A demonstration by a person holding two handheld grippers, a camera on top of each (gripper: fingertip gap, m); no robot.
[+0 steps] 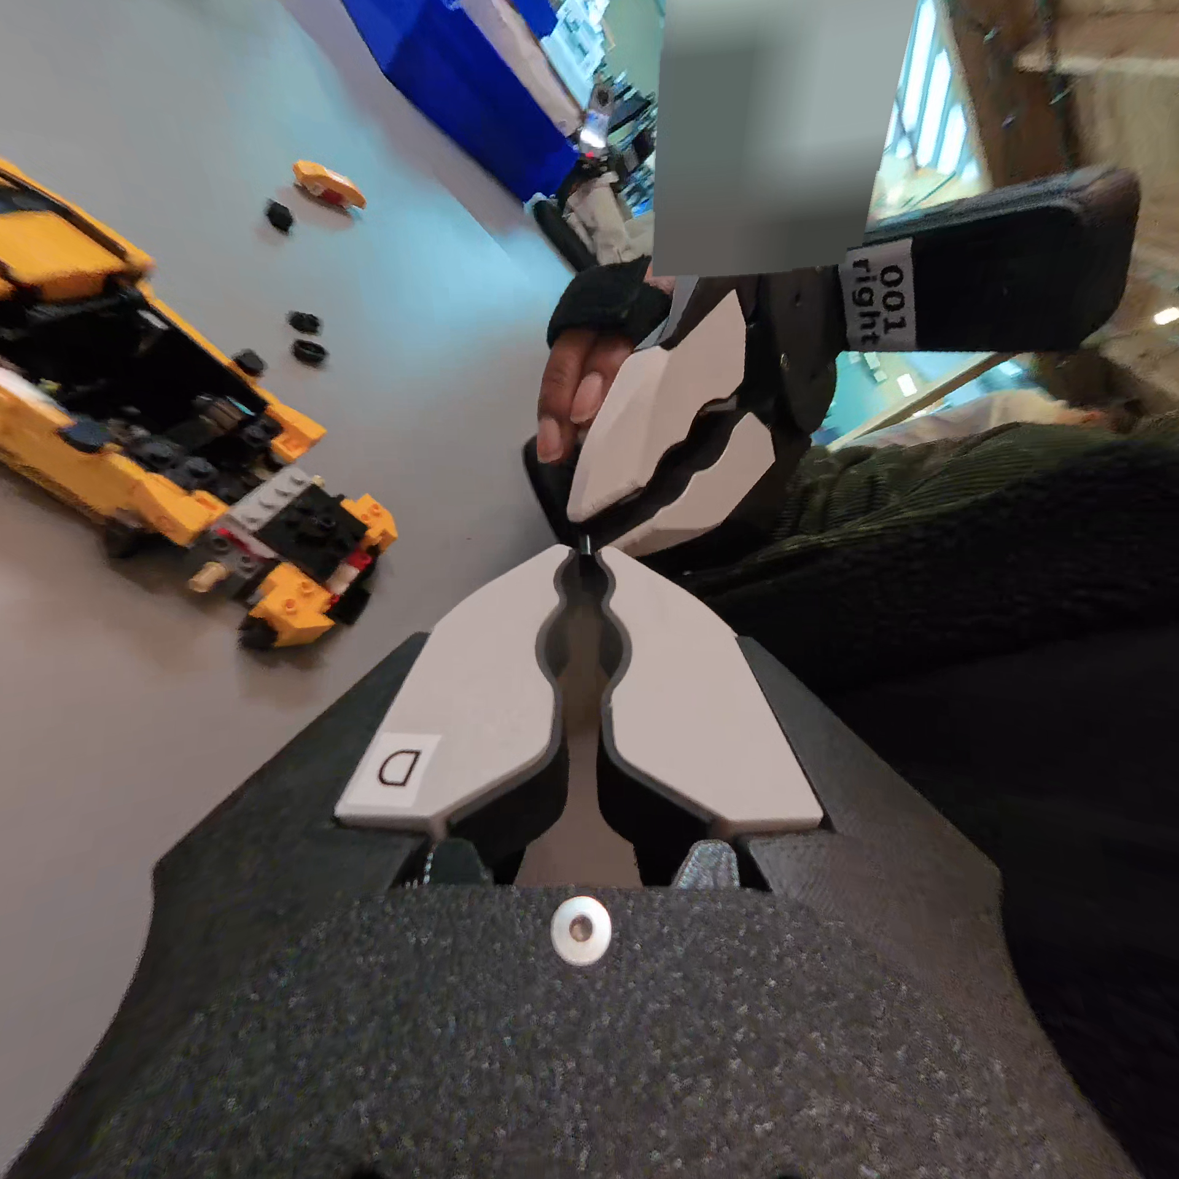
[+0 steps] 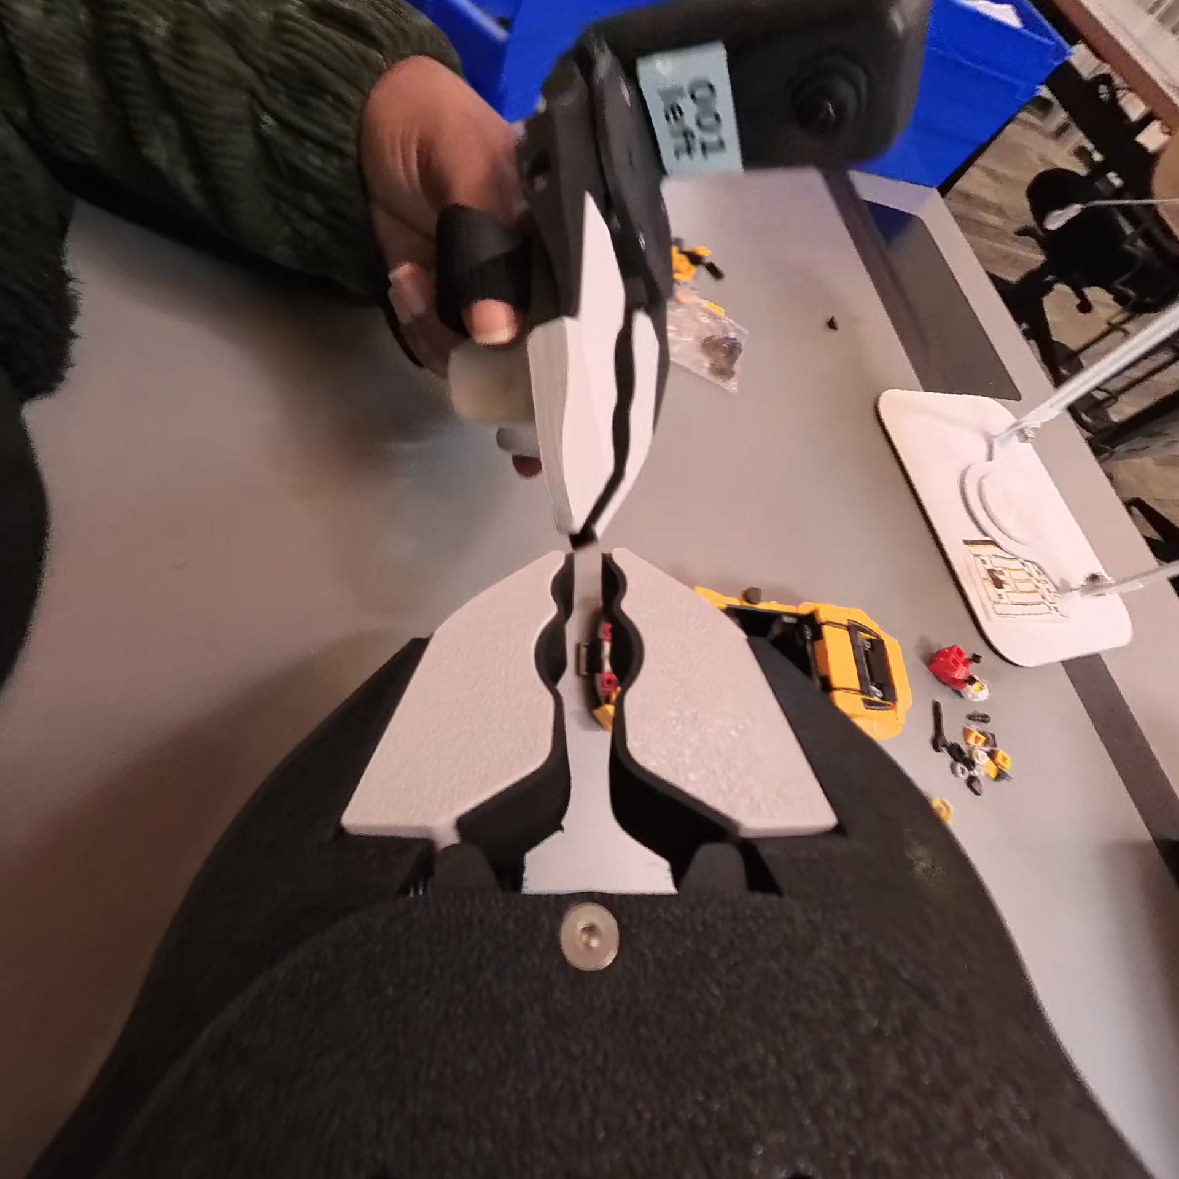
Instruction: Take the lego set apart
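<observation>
Small black piece (image 1: 585, 554): a thin, dark pin-like part was held in the air between the two tool tips, its long axis running from one tip to the other; its exact kind could not be told.
Left hand-held gripper (image 1: 584, 556): its tips were clenched on the near end of the small black piece, with a gap left farther back between the wavy inner edges.
Right hand-held gripper (image 2: 585, 554): its fingers were seen nearly closed, the tips set against the piece's other end; whether a firm grasp was made could not be told.
Lego car (image 1: 147, 408): it was seen lying on the tabletop well to the side of both tools, its long axis running diagonally in the left wrist view, with one stripped end nearest the camera.
Car's look: yellow body panels, an opened top showing black interior bricks, grey and red parts at the stripped end.
Loose parts (image 2: 973, 753): small black, yellow and red pieces were scattered just beside the car; a yellow curved piece (image 1: 328, 184) and black rings (image 1: 306, 336) lay apart from it.
Tabletop (image 2: 255, 574): plain grey, matte.
Other items: a white lamp base (image 2: 944, 485) and a clear plastic bag (image 2: 708, 341) were noted on the tabletop.
Room: blue bins (image 2: 982, 76) were seen at the far edge.
</observation>
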